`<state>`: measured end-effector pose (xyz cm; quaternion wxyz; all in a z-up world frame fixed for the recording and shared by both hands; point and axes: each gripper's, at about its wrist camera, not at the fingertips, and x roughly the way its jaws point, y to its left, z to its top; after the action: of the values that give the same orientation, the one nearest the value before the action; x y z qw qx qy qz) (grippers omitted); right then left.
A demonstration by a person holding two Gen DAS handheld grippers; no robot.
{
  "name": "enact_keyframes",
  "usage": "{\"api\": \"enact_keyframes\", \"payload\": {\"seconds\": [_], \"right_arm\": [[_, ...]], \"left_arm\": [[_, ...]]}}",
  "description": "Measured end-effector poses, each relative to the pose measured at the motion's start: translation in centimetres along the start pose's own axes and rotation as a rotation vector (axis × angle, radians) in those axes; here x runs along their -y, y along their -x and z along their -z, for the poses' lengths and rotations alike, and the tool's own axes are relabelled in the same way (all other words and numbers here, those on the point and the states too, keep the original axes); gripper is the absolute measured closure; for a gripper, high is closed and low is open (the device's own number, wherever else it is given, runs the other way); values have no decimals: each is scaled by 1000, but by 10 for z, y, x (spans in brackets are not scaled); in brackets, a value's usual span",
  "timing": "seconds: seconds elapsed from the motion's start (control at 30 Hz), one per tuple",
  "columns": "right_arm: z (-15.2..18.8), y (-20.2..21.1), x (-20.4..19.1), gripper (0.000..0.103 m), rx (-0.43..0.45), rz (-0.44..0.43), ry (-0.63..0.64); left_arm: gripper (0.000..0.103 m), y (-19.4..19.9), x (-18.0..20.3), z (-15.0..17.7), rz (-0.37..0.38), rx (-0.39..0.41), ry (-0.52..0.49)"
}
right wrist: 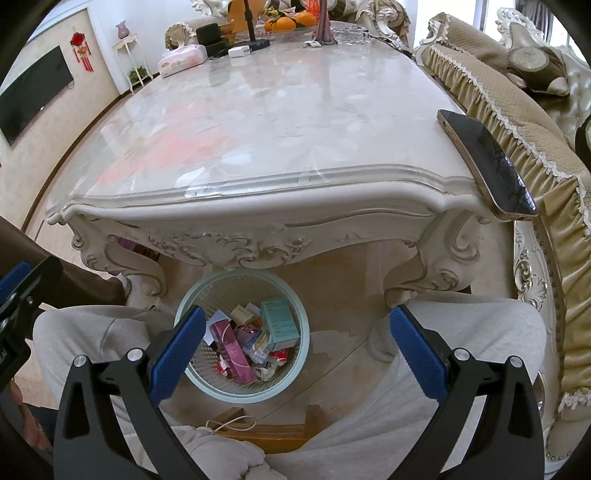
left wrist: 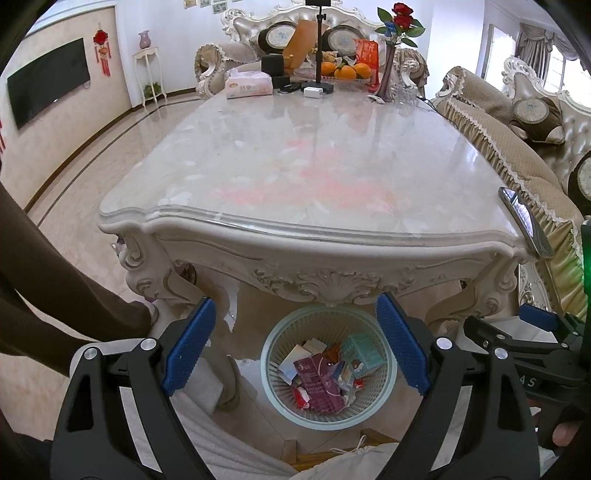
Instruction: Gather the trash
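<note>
Left claw [left wrist: 295, 343] and right claw [right wrist: 295, 354], both spread wide and empty, poised above the round basket [left wrist: 388, 373] on the floor under the bench [left wrist: 303, 173], upright, trash [left wrist: 325, 373] heaped inside.

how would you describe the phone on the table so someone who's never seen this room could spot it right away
Start at the big pale marble-topped table with carved legs. Follow its near edge to the corner beside the tan lace-trimmed sofa cover; the phone lies flat there, its end poking past the edge. It is the only dark, glossy slab at this end, since the tissue box and oranges sit at the far end.
</note>
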<state>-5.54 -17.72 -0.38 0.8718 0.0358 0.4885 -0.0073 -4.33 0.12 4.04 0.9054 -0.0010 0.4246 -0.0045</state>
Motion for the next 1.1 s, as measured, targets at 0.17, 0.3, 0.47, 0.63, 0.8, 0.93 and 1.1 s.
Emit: {"api": "enact_keyframes", "payload": {"seconds": [0.17,0.3,0.47,0.63,0.8,0.93,1.1], "right_arm": [[0,-1,0,7,-2,0,-3],[0,-1,0,7,-2,1,-3],[1,-2,0,7,-1,1,-4],[1,-2,0,7,-2,0,-6],[1,-2,0,7,-2,1,-4],[0,-2,0,7,0,1,-7],[0,-2,1,7,-2,1,-9]], "left_arm": [[17,-2,1,0,-1,-6,-4],[17,-4,1,1,0,-11,-9],[17,-5,1,1,0,-13,-12],[17,-6,1,1,-2,-17,-9],[17,-7,0,1,-2,-18,-10],[17,-7,1,1,-4,-19,-9],[17,-7,1,1,-3,-19,-9]]}}
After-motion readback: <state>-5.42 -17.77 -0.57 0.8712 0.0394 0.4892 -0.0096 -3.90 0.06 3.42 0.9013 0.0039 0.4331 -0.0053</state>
